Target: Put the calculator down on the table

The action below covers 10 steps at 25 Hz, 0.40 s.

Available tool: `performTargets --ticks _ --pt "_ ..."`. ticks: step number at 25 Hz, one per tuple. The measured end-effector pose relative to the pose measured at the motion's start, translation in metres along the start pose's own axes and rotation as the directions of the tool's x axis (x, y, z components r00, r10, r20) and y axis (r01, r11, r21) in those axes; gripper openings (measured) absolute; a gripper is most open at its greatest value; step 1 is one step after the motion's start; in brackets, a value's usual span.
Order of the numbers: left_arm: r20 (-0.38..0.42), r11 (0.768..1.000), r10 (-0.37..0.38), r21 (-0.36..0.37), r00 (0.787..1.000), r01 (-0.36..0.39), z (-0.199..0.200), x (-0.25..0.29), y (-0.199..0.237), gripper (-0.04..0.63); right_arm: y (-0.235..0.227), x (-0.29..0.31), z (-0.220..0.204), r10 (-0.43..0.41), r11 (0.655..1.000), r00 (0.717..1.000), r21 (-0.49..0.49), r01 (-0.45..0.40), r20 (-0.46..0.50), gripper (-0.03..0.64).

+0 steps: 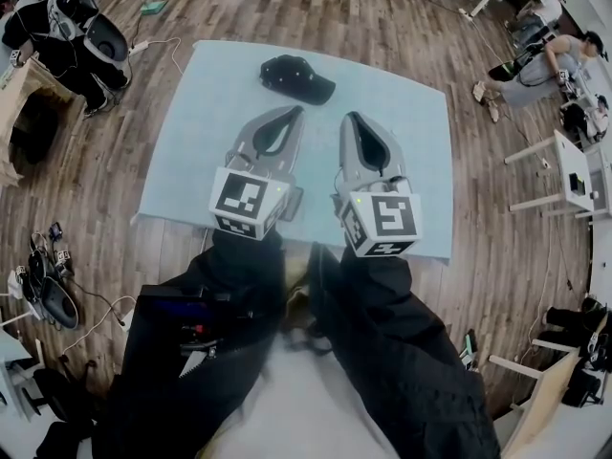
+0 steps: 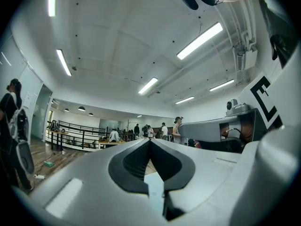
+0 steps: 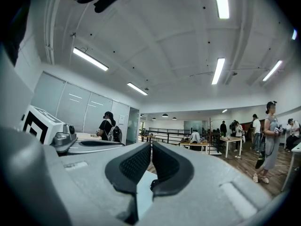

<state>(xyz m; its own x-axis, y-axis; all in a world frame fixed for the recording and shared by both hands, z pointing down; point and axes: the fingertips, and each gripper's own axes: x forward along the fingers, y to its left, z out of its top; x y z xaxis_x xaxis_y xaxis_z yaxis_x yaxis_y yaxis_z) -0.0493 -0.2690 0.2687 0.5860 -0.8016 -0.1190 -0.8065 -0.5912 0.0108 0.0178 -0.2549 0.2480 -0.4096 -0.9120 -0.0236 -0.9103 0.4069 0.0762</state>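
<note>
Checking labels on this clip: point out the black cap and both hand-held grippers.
black cap (image 1: 296, 77), head view, middle of its top
left hand-held gripper (image 1: 294, 112), head view, between its fingertips
right hand-held gripper (image 1: 352, 117), head view, between its fingertips

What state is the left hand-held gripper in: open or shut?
Shut. In the left gripper view the left hand-held gripper has its pads pressed together along one seam, nothing between them.

table (image 1: 191, 161): matt pale-blue | floor (image 1: 497, 218): wood planks | left hand-held gripper (image 1: 295, 111): matt grey plastic
</note>
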Motion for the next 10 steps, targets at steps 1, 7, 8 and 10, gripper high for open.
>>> performTargets --ticks 1,7,8,10 --pt "-0.002 1.0 -0.001 -0.002 1.0 0.001 -0.0009 0.0002 0.0032 -0.003 0.0019 0.0029 -0.0004 0.001 1.0 1.0 -0.002 -0.001 -0.001 0.003" --pt "-0.011 1.0 -0.017 -0.004 1.0 0.017 -0.0045 -0.0003 0.0044 -0.003 0.0074 0.0047 0.0005 0.001 1.0 1.0 -0.011 -0.001 0.004 0.003" --pt "-0.012 1.0 -0.02 -0.004 1.0 0.02 -0.0047 -0.0007 0.0034 -0.003 0.008 0.0039 0.0007 0.001 1.0 1.0 -0.013 0.0 0.006 0.005" --pt "-0.013 1.0 -0.024 -0.002 1.0 0.024 -0.0049 -0.0016 0.0018 -0.003 0.0094 0.0025 0.0009 0.0 1.0 1.0 -0.017 0.0 0.008 0.005"
